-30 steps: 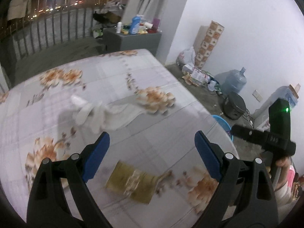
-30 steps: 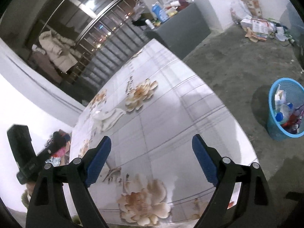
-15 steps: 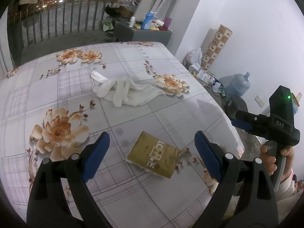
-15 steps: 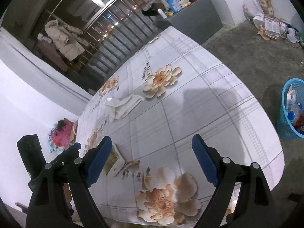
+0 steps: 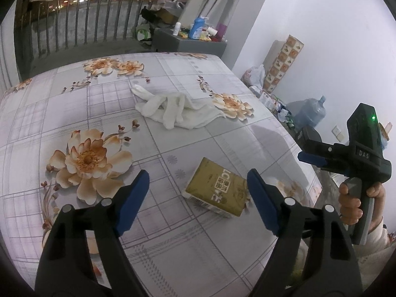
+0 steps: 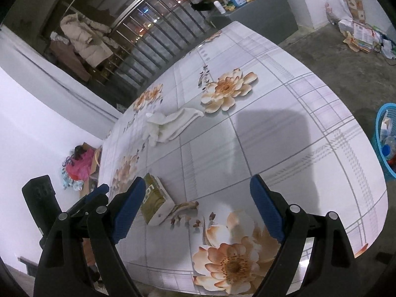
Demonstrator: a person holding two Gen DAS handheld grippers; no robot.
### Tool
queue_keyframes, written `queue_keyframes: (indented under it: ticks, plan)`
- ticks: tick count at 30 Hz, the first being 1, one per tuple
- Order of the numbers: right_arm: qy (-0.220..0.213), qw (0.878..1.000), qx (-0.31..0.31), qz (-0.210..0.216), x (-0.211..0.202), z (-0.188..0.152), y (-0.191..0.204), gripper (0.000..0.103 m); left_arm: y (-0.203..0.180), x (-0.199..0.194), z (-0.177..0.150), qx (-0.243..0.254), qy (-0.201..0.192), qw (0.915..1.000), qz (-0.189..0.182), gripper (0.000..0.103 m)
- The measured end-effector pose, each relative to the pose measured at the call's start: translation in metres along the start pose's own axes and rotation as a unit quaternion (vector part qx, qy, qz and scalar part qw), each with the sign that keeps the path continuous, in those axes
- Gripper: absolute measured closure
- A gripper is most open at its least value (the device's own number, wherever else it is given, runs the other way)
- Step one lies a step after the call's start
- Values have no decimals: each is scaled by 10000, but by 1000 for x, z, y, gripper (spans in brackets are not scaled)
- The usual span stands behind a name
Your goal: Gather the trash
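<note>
A flat gold box [image 5: 215, 187] lies on the flowered table [image 5: 188, 242]; it also shows in the right wrist view [image 6: 154, 201]. My left gripper [image 5: 198, 193] is open and empty, just above and short of the box, which sits between its blue fingertips. A crumpled white cloth [image 5: 178, 110] lies farther back; the right wrist view shows it too [image 6: 168, 123]. My right gripper [image 6: 195, 208] is open and empty over the table's near edge, with the box beside its left fingertip. It also shows at the right of the left wrist view [image 5: 311, 157].
A blue trash basket [image 6: 384, 141] with rubbish stands on the floor right of the table. A grey cabinet [image 5: 188, 40] with bottles stands behind the table by a railing. Bags, a water jug [image 5: 309, 113] and clutter line the right wall.
Both grippers have swung toward the table and moved in over it. The gold box now lies closer between my left fingers, and it has come into the right wrist view.
</note>
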State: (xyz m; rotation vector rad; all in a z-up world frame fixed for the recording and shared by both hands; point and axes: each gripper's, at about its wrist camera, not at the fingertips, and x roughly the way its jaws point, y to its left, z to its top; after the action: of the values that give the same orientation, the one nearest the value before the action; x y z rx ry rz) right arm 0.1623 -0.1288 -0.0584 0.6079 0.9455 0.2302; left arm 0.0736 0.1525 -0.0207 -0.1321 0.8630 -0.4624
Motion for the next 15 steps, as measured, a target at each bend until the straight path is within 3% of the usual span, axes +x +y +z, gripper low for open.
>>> queue_keyframes:
  ticks: [15]
  plan:
    - [1, 10000, 29, 10, 0, -1, 0, 20, 2, 5, -6, -84, 160, 9997, -169, 40]
